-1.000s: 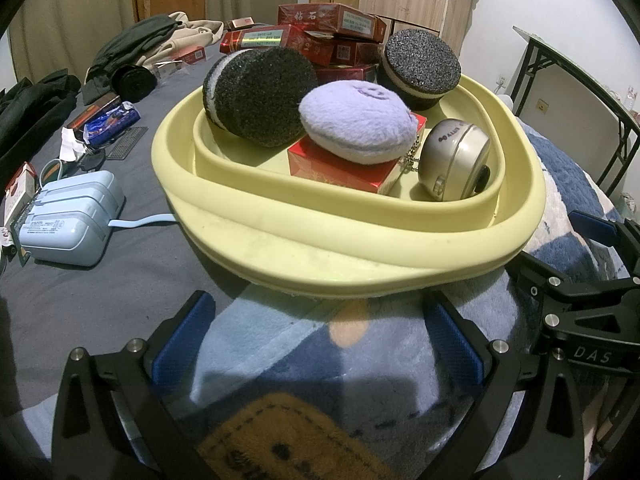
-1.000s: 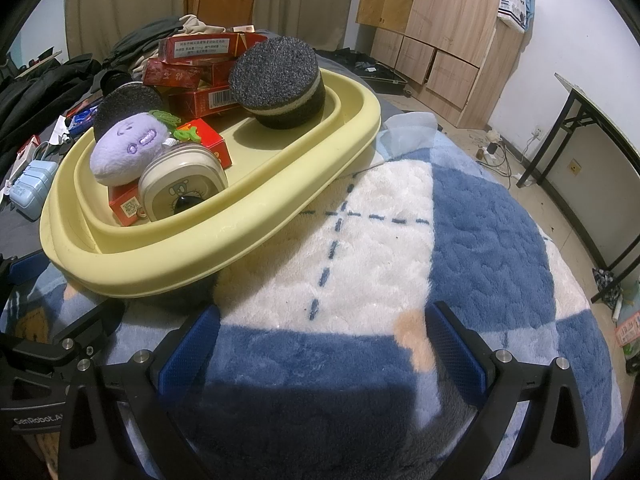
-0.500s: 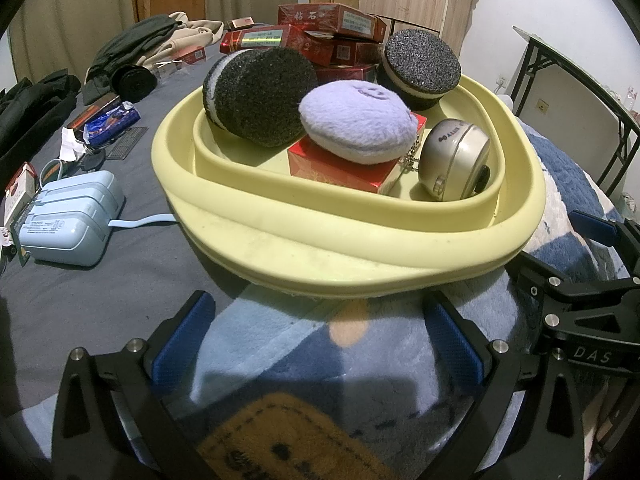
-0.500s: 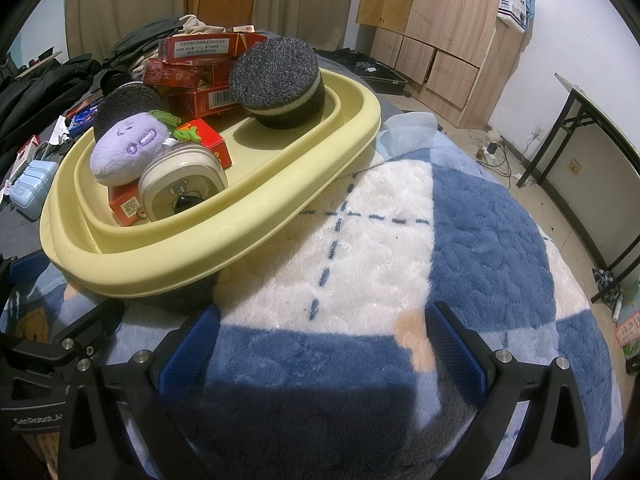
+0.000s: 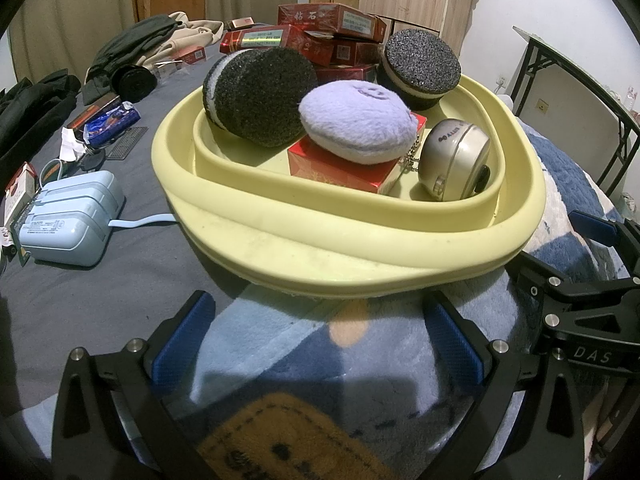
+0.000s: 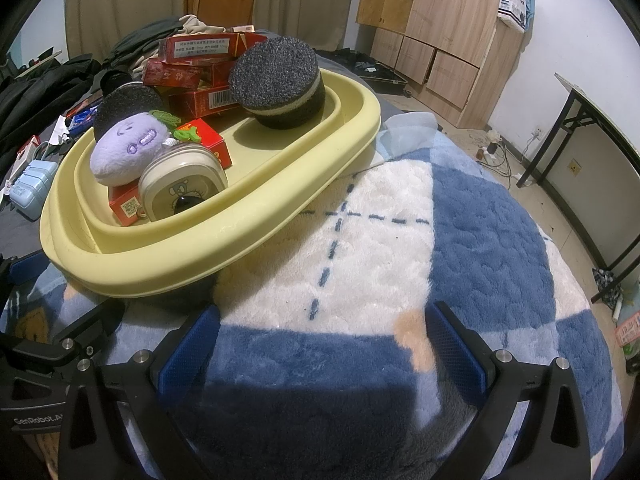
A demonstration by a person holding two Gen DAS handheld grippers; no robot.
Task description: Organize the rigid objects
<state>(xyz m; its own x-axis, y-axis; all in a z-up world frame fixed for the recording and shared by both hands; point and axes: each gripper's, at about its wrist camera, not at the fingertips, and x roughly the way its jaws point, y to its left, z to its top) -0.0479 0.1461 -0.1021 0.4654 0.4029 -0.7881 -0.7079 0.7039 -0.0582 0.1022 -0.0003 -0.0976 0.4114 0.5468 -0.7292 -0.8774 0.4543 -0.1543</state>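
Note:
A pale yellow tray rests on a bed, half on a blue and white plush blanket. In it lie two black cookie-shaped sponges, a purple plush on a red box, and a silver and cream alarm clock. My left gripper is open just short of the tray's near rim, empty. My right gripper is open over the blanket to the tray's right, also empty.
Red cartons are stacked behind the tray. A light blue power adapter with its cable, small packets and dark clothes lie on the grey sheet to the left. Wooden cabinets and a black-framed table stand to the right.

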